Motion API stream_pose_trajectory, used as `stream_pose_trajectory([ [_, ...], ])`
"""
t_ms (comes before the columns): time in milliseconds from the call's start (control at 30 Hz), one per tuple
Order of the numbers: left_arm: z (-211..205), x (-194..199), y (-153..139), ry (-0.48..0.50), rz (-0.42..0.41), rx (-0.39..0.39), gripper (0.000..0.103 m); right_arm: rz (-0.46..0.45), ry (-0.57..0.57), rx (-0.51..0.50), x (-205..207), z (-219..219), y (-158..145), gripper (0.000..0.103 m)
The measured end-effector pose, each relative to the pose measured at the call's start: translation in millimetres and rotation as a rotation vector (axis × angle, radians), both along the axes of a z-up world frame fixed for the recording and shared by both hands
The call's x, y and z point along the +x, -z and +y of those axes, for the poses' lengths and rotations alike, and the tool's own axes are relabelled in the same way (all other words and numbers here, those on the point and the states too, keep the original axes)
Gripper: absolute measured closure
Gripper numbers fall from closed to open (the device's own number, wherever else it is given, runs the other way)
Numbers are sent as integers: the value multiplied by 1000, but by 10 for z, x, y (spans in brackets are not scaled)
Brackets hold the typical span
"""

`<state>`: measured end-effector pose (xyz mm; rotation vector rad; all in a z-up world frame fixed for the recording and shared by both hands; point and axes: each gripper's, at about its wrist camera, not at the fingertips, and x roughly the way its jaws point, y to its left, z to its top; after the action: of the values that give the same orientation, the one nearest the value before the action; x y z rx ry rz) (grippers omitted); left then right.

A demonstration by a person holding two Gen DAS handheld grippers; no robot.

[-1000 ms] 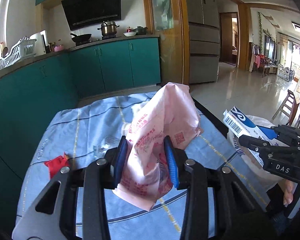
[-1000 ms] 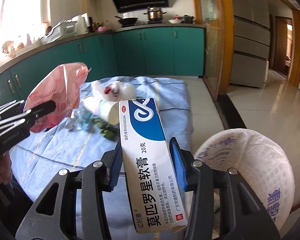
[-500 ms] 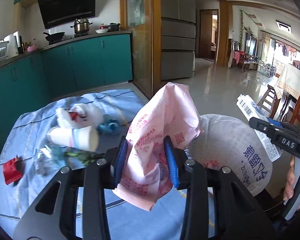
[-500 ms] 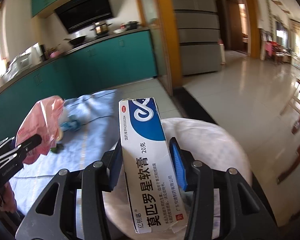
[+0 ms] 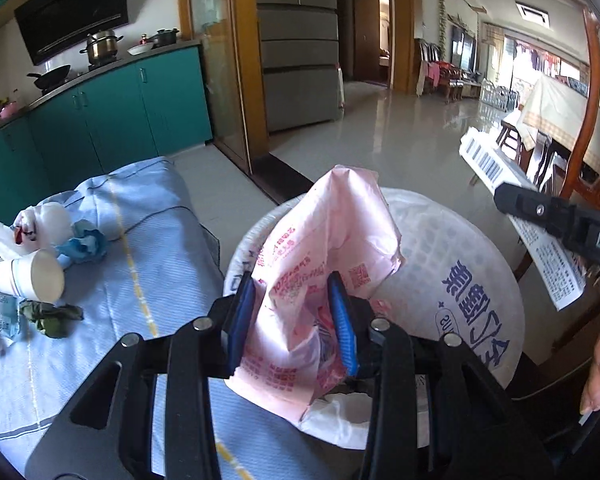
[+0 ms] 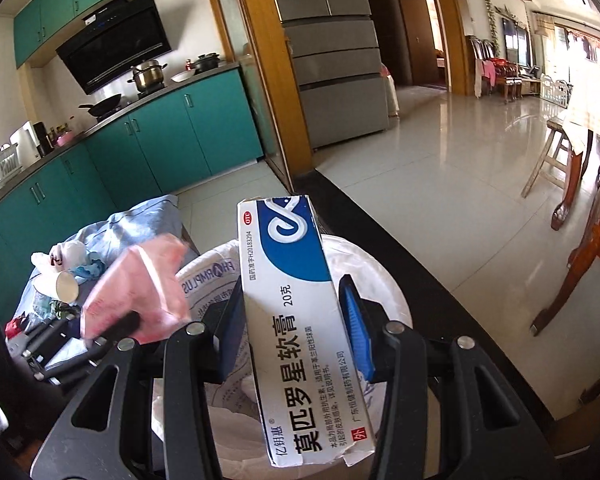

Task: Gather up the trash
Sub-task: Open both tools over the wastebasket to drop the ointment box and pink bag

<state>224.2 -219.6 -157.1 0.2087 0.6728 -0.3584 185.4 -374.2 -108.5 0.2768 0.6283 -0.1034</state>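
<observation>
My left gripper [image 5: 292, 304] is shut on a crumpled pink plastic bag [image 5: 332, 240], which sticks up between the blue pads. It hangs over the left rim of a round bin with a white printed liner [image 5: 460, 264]. My right gripper [image 6: 296, 320] is shut on a long white-and-blue ointment box [image 6: 292, 300], held lengthwise above the bin's liner [image 6: 384, 288]. In the left wrist view the right gripper [image 5: 556, 220] and the box [image 5: 488, 160] show at the right, with a hand below them. The right wrist view catches the pink bag [image 6: 140, 280], blurred, at the left.
On the blue-clothed table [image 5: 160, 280] left of the bin lie a tipped paper cup [image 5: 28, 276], white crumpled paper [image 5: 32, 220], a blue wad [image 5: 86, 244], a dark green wad [image 5: 50, 314] and a red scrap [image 6: 16, 326]. Wooden furniture [image 6: 588, 240] stands right; teal cabinets behind.
Both grippers have swung right, from above the table to above the lined bin, each keeping its item. The table trash now lies at the left of both views.
</observation>
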Motion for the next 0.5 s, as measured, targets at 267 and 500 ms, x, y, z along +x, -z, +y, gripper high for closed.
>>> stream_pose_trajectory([
  [267,-81,19,47,2,2,25,31,7,-1,-6,-36,-30,18,57],
  [500,239,21,-145,-99,-52,-23,23,17,-30,-20,57,47,4,57],
])
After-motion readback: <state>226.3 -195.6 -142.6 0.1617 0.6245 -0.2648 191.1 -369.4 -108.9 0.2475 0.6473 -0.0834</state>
